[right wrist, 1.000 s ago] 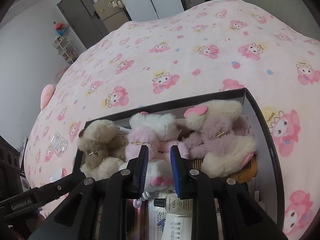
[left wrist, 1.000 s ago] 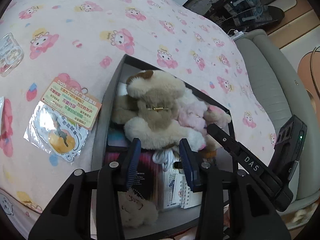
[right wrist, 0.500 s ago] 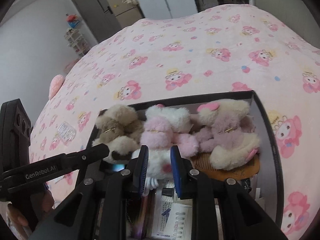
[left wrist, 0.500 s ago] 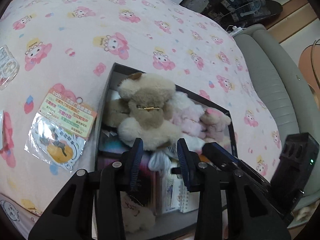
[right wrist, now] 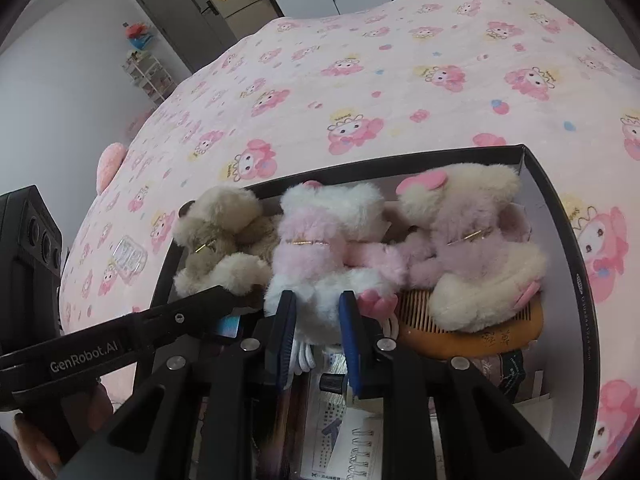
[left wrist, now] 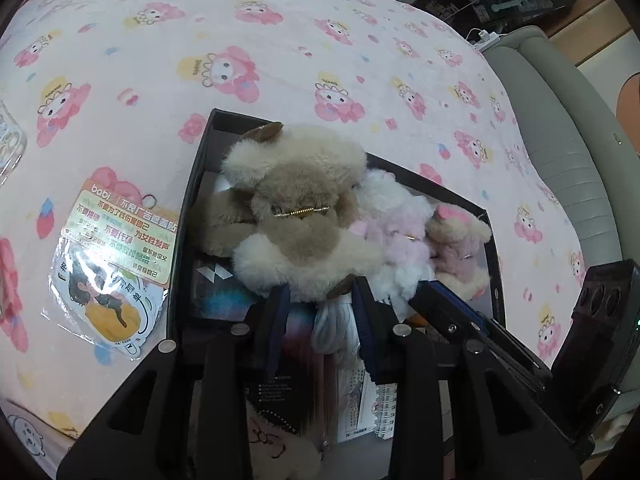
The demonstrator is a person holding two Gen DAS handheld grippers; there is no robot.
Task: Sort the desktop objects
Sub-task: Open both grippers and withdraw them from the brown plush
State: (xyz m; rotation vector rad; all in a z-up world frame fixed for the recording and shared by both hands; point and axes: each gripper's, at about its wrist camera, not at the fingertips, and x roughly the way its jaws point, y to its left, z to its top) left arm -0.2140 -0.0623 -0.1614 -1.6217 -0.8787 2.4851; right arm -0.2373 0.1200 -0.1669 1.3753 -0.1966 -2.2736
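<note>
Most of the sorting looks done: three plush bears (right wrist: 360, 248) sit in a row at the far end of the black box (right wrist: 560, 240) on the bed, with a comb (right wrist: 472, 328), notebook and cards packed nearer, while a sticker pack (left wrist: 116, 260) lies outside on the bedspread (left wrist: 280, 20) to the box's left. The left hand-held gripper (left wrist: 320, 312) is closing, nothing pinched between its blue pads, and the right hand-held gripper (right wrist: 316, 320) hangs slightly apart and empty over the white-and-pink bear. Only the left view shows the sticker pack; only the right shows the comb.

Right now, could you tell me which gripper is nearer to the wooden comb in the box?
Right. The right gripper hovers at the pink-and-white plush, with the wooden comb just beside it. The left gripper is over by the brown plush, at the box's other end.
</note>
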